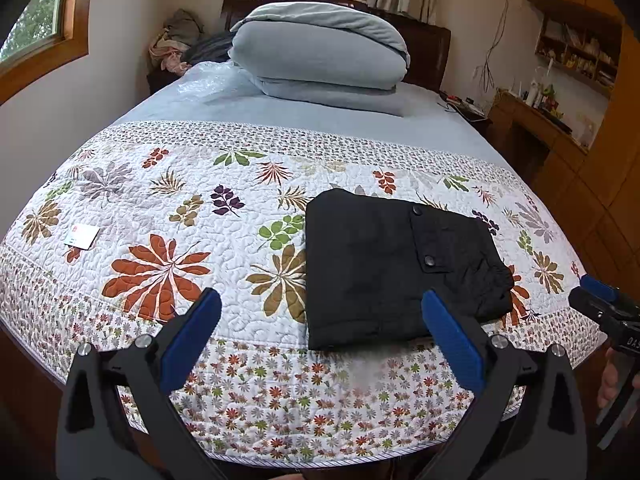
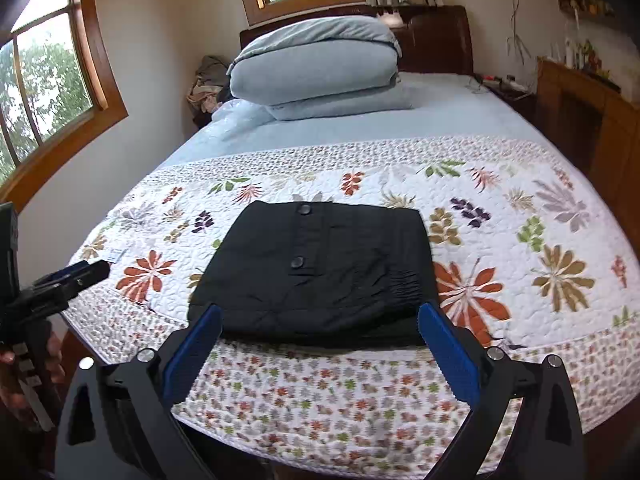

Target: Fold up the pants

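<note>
On the bed's floral quilt [image 1: 168, 216], near edge, the pants [image 1: 384, 268] lie folded square, so you've got left tongs [image 1: 320, 334] & right tongs [image 2: 318, 344] both wide open, empty, pulled clear.

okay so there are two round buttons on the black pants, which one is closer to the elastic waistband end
The nearer button, at the flap's lower corner on the folded black pants. It sits closer to the gathered elastic waistband; the other button lies at the pants' far edge.

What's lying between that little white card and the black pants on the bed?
Nothing but bare floral quilt between the card and the folded pants, clearest in the left wrist view.
</note>
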Demonstrator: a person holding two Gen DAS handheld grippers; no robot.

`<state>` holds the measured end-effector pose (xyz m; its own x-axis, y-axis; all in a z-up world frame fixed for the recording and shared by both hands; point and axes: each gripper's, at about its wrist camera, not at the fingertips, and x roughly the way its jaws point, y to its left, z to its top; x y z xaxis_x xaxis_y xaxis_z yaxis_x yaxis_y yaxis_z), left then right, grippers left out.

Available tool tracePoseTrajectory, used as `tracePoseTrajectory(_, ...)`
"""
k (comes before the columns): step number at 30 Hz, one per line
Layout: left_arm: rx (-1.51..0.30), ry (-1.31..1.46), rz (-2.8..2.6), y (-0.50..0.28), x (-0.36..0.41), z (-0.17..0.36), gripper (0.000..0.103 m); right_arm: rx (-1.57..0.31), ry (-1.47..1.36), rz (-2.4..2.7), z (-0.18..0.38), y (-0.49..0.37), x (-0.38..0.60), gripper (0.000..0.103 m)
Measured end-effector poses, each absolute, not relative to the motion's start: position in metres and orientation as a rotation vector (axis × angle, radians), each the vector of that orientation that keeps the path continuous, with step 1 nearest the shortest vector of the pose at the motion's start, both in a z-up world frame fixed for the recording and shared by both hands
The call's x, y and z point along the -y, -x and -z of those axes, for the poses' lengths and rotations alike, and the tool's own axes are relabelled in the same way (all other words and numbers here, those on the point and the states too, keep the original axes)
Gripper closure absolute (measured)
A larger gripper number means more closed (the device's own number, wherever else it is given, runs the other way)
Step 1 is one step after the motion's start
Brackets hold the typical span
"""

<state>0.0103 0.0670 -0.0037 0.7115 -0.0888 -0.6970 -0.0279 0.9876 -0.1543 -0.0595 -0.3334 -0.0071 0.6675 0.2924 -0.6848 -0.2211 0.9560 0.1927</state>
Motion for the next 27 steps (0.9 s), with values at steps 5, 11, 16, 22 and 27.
tracePoseTrajectory(5, -0.758, 0.116, 0.001, -0.004, -0.067, 0.001, 0.003, -0.785, -0.082, -0.301, 0.001, 0.065, 0.333, 0.003)
tracePoseTrajectory(11, -0.736, 0.116, 0.034, 0.004, -0.061, -0.004, 0.003, -0.761, -0.078, -0.3, -0.011, 0.073, 0.329, 0.003)
tracePoseTrajectory(16, -0.717, 0.072, 0.044, 0.01, -0.051, -0.008, 0.003, -0.748, -0.073, -0.307, -0.016, 0.076, 0.326, 0.003)
tracePoseTrajectory(22, -0.72, 0.071, 0.038, 0.012, -0.052, -0.008, 0.003, -0.749, -0.076, -0.315, -0.017, 0.079, 0.325, 0.003)
tracePoseTrajectory(27, -0.712, 0.078, 0.035, 0.013, -0.055, -0.011, 0.003, -0.749, -0.065, -0.323, -0.016, 0.079, 0.322, 0.003)
